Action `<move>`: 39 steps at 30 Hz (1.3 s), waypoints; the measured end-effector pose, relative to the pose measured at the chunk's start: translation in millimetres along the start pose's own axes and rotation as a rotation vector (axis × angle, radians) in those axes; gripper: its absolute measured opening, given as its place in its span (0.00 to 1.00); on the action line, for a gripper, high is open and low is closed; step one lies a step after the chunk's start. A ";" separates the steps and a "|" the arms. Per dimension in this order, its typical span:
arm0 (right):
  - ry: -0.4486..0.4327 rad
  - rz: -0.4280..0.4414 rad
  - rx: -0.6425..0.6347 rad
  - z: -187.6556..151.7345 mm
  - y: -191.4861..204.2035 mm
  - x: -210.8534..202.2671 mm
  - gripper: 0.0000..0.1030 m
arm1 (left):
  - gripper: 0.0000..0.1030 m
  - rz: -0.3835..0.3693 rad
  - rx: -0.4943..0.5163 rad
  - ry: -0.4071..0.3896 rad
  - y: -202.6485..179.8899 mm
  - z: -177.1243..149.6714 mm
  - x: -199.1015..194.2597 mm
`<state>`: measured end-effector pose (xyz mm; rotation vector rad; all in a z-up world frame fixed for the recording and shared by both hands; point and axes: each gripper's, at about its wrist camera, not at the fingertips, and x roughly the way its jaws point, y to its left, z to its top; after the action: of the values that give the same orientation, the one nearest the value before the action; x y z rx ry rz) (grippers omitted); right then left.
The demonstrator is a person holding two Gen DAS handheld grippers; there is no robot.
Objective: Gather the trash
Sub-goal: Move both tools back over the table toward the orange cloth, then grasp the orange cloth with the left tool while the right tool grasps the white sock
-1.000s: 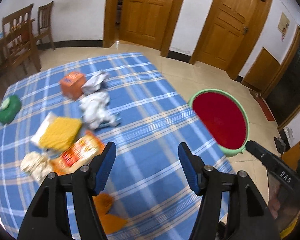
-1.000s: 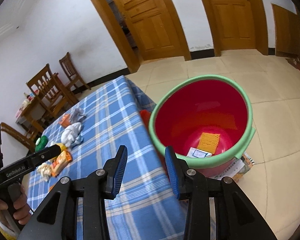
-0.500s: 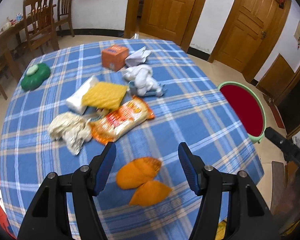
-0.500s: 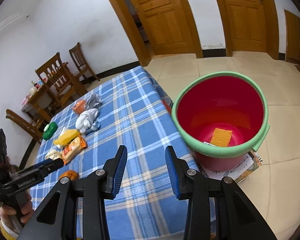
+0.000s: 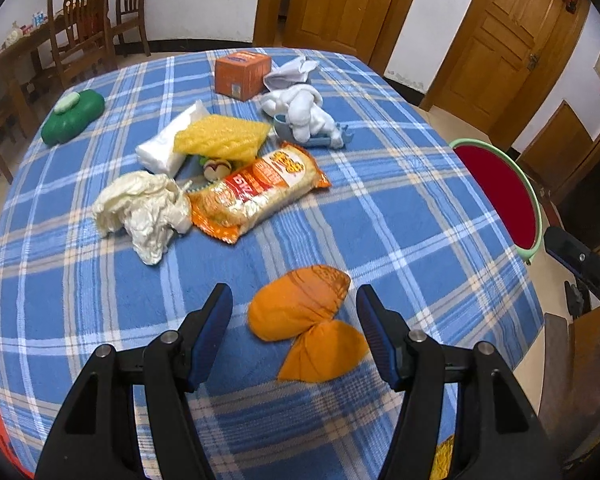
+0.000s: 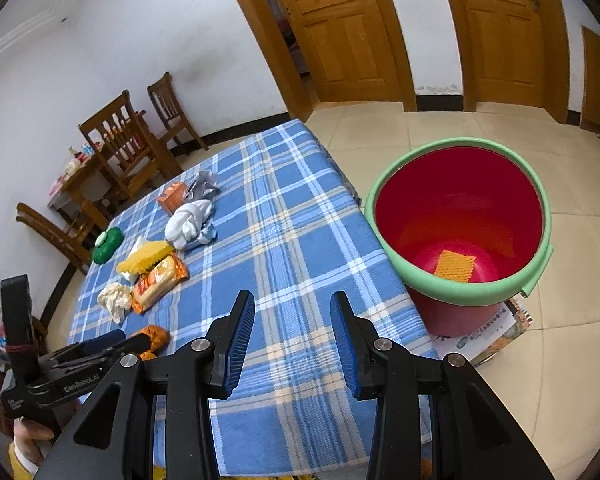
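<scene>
I've got the left tongs (image 5: 292,320) hanging over the near edge of the bench (image 5: 400,208), jaws wide and empty, with the orange wrapper (image 5: 308,320) lying flat right between the tips, not yet pinched. The right tongs (image 6: 292,332) are about half open with nothing in them, parked over the bench corner beside the bucket.

Progress check: early going, I'd say. The red bucket with the green rim (image 6: 460,216) stands on the floor off the bench's right side, and all I can make out inside is one orange-yellow ribbed piece (image 6: 454,265) on the bottom; part of the bucket floor is hidden by the near wall, so there may be more.

Plenty is left on the bench. From the wrapper, at eleven o'clock, there's the noodle packet (image 5: 256,196), with a crumpled cream bag (image 5: 144,208) touching its left end. Beyond them sit the yellow foam sheet (image 5: 224,138) on a white pack (image 5: 164,148), a white cloth bundle (image 5: 304,112), the orange carton (image 5: 242,74) and crumpled grey paper (image 5: 292,70). Well off at ten o'clock sits a green pouch (image 5: 72,114). By my reading, the wrapper goes next.
</scene>
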<state>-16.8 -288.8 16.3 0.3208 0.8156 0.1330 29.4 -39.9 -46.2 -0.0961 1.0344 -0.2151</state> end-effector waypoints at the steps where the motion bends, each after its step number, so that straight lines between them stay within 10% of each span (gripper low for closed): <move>1: 0.002 0.000 -0.001 -0.2 0.5 0.8 0.39 | 0.62 -0.005 0.002 0.003 -0.6 -1.1 0.9; 11: 0.023 0.003 -0.001 -2.3 3.3 7.3 0.39 | 0.40 -0.044 0.013 0.030 -3.7 -4.4 10.0; 39: 0.087 0.041 -0.107 47.8 58.6 70.2 0.39 | 0.38 0.009 -0.089 -0.165 50.5 83.5 -22.8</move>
<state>66.4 -227.8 17.7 0.2321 0.8844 0.2293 96.7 12.5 6.3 -0.1865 0.8797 -0.1499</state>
